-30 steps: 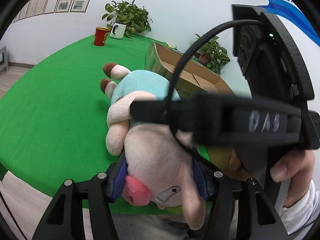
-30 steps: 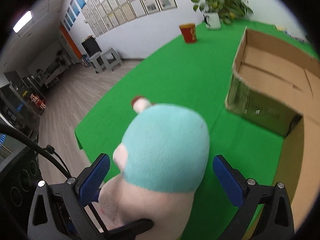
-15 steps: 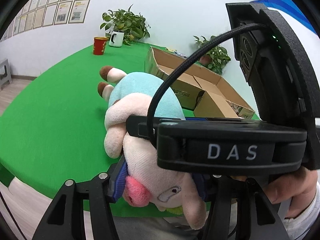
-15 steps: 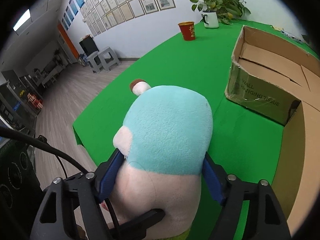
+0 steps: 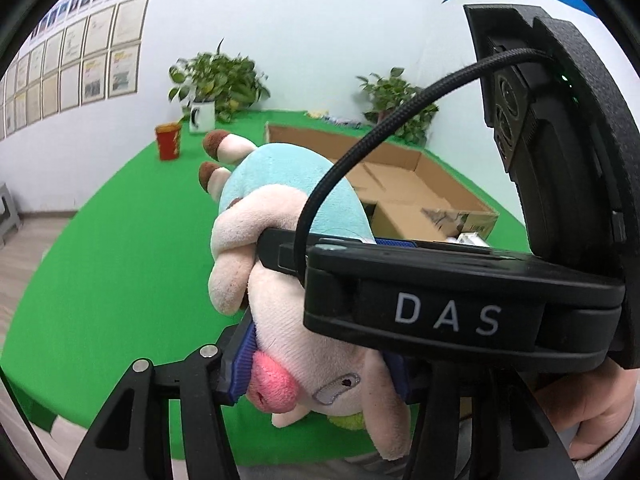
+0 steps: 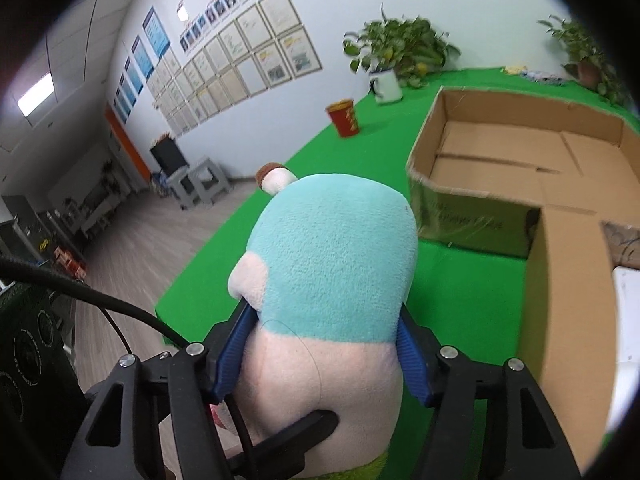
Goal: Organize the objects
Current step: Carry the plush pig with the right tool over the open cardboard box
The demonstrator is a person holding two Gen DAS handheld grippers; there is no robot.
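Note:
A pink pig plush toy (image 5: 288, 320) in a light blue dress is held in the air over the near edge of the green table (image 5: 100, 264). My left gripper (image 5: 320, 364) is shut on its head, snout towards the camera. My right gripper (image 6: 324, 352) is shut on its body (image 6: 332, 264), just below the blue dress; it also crosses the left wrist view (image 5: 440, 312) as a black body marked DAS. An open cardboard box (image 6: 520, 160) stands on the table ahead and to the right of the toy.
A red cup (image 6: 344, 118) and a potted plant in a white mug (image 6: 386, 84) stand at the table's far end. A second potted plant (image 5: 396, 108) is behind the box. A second cardboard box (image 6: 568, 300) is at the right. Stools (image 6: 200, 184) stand on the floor left.
My right gripper has closed on the toy's body; it was open around it a second ago. The toy and both grippers have risen, and the box shows more from above.

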